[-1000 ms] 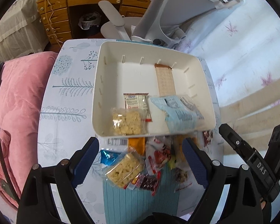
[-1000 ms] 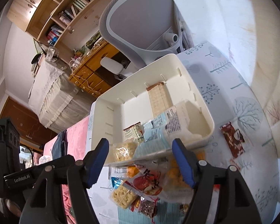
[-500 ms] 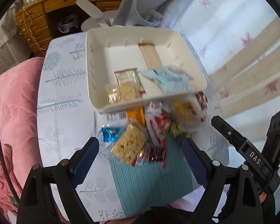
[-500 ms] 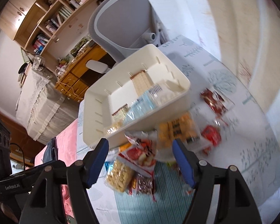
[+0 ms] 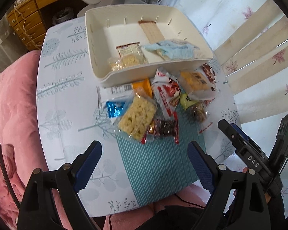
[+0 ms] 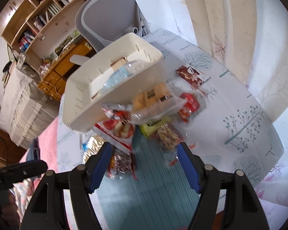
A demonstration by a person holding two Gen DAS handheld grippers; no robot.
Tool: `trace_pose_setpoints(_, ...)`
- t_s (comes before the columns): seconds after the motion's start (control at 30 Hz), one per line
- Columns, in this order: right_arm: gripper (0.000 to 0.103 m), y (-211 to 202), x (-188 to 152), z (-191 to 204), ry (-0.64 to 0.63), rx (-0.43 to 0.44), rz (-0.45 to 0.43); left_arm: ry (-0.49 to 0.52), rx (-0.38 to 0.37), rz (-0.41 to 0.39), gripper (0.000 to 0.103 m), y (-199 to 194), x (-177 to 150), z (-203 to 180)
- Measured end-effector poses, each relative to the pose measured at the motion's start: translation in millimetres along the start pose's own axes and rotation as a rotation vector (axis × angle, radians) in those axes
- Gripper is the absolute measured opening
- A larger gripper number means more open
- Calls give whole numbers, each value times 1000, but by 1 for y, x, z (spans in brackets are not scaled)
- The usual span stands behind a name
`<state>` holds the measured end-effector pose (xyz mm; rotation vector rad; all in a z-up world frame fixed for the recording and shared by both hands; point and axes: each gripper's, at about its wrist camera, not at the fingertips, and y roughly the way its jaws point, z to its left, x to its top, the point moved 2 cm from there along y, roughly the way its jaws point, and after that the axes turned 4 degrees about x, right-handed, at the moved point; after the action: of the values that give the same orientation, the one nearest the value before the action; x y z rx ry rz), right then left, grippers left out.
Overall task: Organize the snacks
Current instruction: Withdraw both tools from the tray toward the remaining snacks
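A white bin (image 5: 153, 72) (image 6: 113, 103) stands at the table's far side. It holds a cracker pack (image 5: 151, 31), a pale blue packet (image 5: 172, 48) and a yellow-snack bag (image 5: 124, 62). In front of it lies a pile of snacks: a yellow puff bag (image 5: 137, 117), a red-and-white pack (image 5: 166, 94) (image 6: 117, 128), an orange cracker pack (image 5: 195, 82) (image 6: 153, 95), a dark chocolate pack (image 5: 166, 129) and a blue wrapper (image 5: 116, 108). My left gripper (image 5: 144, 163) is open and empty above the teal mat. My right gripper (image 6: 144, 164) is open and empty, close over the pile.
A teal striped mat (image 5: 159, 168) lies on the tree-print tablecloth (image 5: 67, 99). A red-brown pack (image 6: 192, 75) lies apart on the right. A grey office chair (image 6: 109, 19) and a wooden desk (image 5: 48, 5) stand behind the table. A pink cushion (image 5: 11, 105) is at left.
Both grippers have pulled back from the bin toward the near edge of the table, still open. The snack pile now shows fully between the fingers.
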<state>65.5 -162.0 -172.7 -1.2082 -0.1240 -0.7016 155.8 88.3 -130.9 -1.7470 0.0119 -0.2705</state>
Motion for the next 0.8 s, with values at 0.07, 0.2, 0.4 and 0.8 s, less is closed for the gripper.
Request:
trace_pose_setpoints(0.07,71,5,-2,-5,-35,-18,23,-18,17,17,90,4,-5,-1)
trace_pose_setpoints(0.2,71,14,-4,-12,-88,-32,62,-57,31,56,90,15,-15,-6)
trace_pose_setpoints(0.4,71,30,-4,-20,-200,-38,137,-147,53,105,92,33,-28,-17)
trace_pose_setpoints(0.8,71,56,9,-28,-446,48,302,-438,56,127,95,60,-36,-30)
